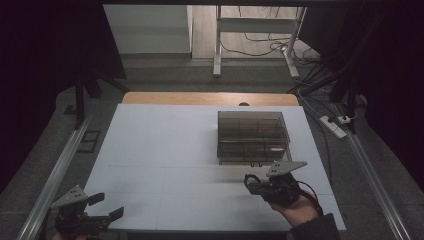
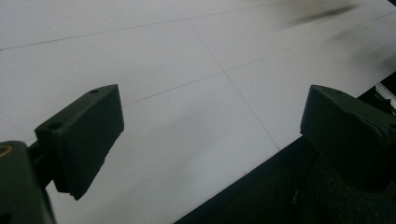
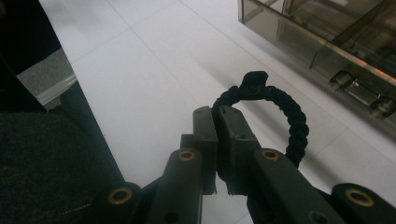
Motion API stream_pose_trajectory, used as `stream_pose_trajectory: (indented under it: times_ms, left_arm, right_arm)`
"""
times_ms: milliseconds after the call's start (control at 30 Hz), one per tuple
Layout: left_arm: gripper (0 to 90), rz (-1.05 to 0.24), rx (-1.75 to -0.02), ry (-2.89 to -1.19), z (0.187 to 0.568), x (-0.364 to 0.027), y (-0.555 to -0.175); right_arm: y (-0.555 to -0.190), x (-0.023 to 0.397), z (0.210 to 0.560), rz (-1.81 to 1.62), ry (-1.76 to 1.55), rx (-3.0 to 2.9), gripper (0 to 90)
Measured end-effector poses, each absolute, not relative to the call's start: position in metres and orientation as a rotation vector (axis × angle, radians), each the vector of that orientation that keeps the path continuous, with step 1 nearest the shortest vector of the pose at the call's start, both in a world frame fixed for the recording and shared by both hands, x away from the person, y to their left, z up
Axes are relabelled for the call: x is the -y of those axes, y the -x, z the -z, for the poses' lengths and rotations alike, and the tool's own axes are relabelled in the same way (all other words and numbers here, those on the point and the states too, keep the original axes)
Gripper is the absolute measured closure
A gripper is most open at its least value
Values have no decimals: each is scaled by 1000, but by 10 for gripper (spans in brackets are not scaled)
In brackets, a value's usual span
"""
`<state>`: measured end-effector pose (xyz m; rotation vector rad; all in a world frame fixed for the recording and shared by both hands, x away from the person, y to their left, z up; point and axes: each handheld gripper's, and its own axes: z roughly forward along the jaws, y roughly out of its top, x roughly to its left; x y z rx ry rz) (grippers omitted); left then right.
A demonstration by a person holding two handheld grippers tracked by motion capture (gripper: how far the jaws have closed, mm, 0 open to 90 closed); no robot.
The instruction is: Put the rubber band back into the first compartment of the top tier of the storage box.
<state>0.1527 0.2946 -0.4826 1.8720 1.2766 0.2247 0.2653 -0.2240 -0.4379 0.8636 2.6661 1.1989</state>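
Note:
A black braided cord loop (image 3: 292,119) with a knot at its top sticks out of my right gripper (image 3: 215,115), which is shut on one end of it. In the high view that gripper (image 1: 250,182) is held by a hand at the front right of the white table (image 1: 165,150), just in front of a smoky transparent compartment box (image 1: 252,135). The box's front wall and its latches (image 3: 359,88) lie to the upper right of the jaws. My left gripper (image 1: 107,205) hovers over the table's front left corner, open, with nothing between its jaws (image 2: 210,126).
The table's front edge (image 2: 243,182) runs under the left gripper, with dark floor below. Metal rails (image 1: 55,170) flank the table on both sides. A power strip and cables (image 1: 332,125) lie on the floor at the right.

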Motion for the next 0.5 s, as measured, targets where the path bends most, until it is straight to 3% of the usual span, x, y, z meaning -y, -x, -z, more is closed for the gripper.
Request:
stream_pose_trajectory:
  times_ms: [500]
  left_arm:
    - [61,-226,-1281,-1874,483,-294,-153]
  right_arm:
    - [-264,223,427,-1308,-830,-2639,852]
